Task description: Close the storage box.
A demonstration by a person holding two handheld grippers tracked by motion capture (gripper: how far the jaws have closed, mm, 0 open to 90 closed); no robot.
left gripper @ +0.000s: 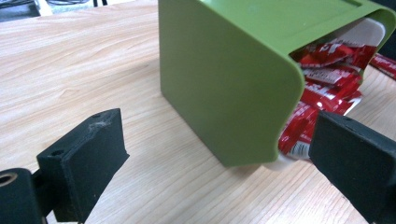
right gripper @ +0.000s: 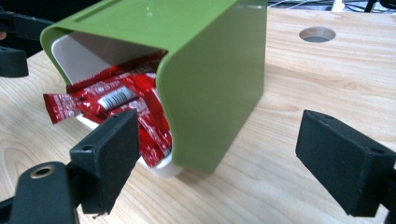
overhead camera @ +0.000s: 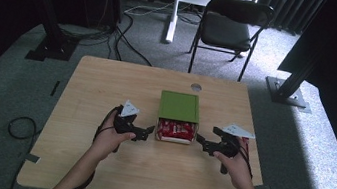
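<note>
A green box (overhead camera: 179, 106) lies on its side in the middle of the wooden table (overhead camera: 107, 85), its open end toward the person. Red snack packets (overhead camera: 176, 130) spill from its white inner lining. My left gripper (overhead camera: 149, 132) stands open just left of the opening, close to the box's near left corner (left gripper: 261, 116). My right gripper (overhead camera: 200, 142) stands open just right of the opening, its jaws either side of the near right corner (right gripper: 205, 112). The packets (right gripper: 116, 105) (left gripper: 327, 79) poke out past the rim. Neither gripper holds anything.
A round cable hole (overhead camera: 196, 87) sits in the table behind the box. A black chair (overhead camera: 232, 28) and a white desk leg (overhead camera: 173, 9) stand beyond the table. Dark frame posts (overhead camera: 50, 11) flank the far corners. Cables lie on the floor at left.
</note>
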